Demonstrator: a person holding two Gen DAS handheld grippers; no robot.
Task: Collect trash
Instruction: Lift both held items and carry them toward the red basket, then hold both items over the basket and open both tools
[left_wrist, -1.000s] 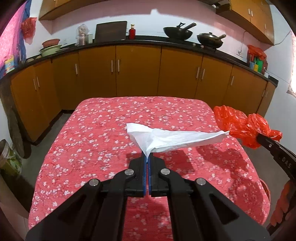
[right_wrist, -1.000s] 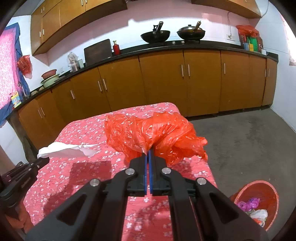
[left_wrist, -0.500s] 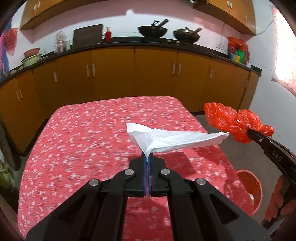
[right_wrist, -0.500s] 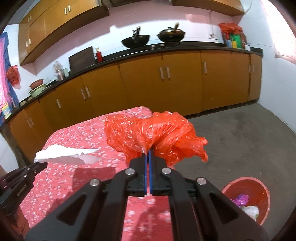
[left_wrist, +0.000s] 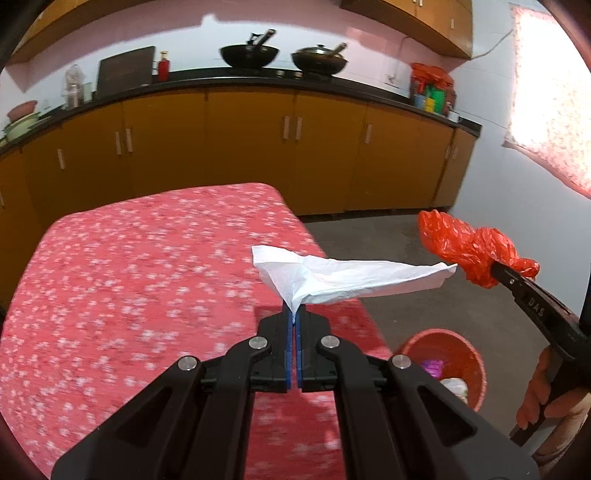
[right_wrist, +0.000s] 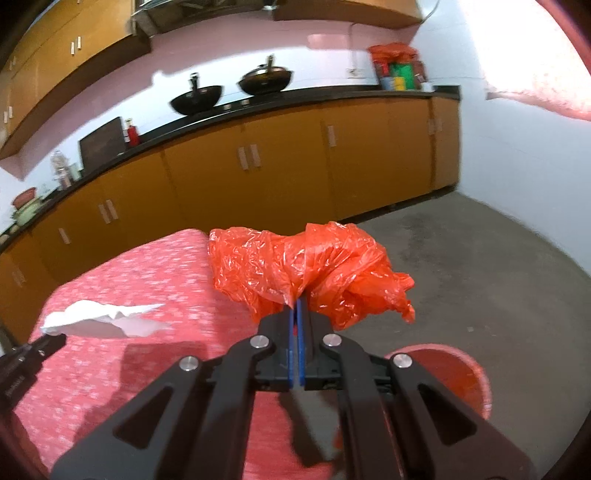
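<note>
Because both pieces of trash are thin and nearly weightless, they will handle as limp, crushable things that flutter and can cling to the pads on release. The white tissue (left_wrist: 347, 277) is soft paper, pinched at a gathered corner; its free end juts stiffly toward three o'clock, above the near right edge of the table. It tears easily, so a bunched fold is the sound place to hold it. The red plastic bag (right_wrist: 306, 273) is crinkled film, slippery and springy, best caught through a thick wad of folds, as it is here.

The left gripper (left_wrist: 294, 325) has its fingers together, clamped on the tissue's corner. The right gripper (right_wrist: 297, 314) is likewise closed, clamped on the bag's bunched middle, over the table's far right corner.

Under both lies the red flowered tablecloth (left_wrist: 129, 277). At five o'clock in the left view, on the floor just beside the table, stands the red bin (left_wrist: 469, 354), already holding scraps. Brown cabinets (left_wrist: 240, 147) run from nine to three o'clock behind.
</note>
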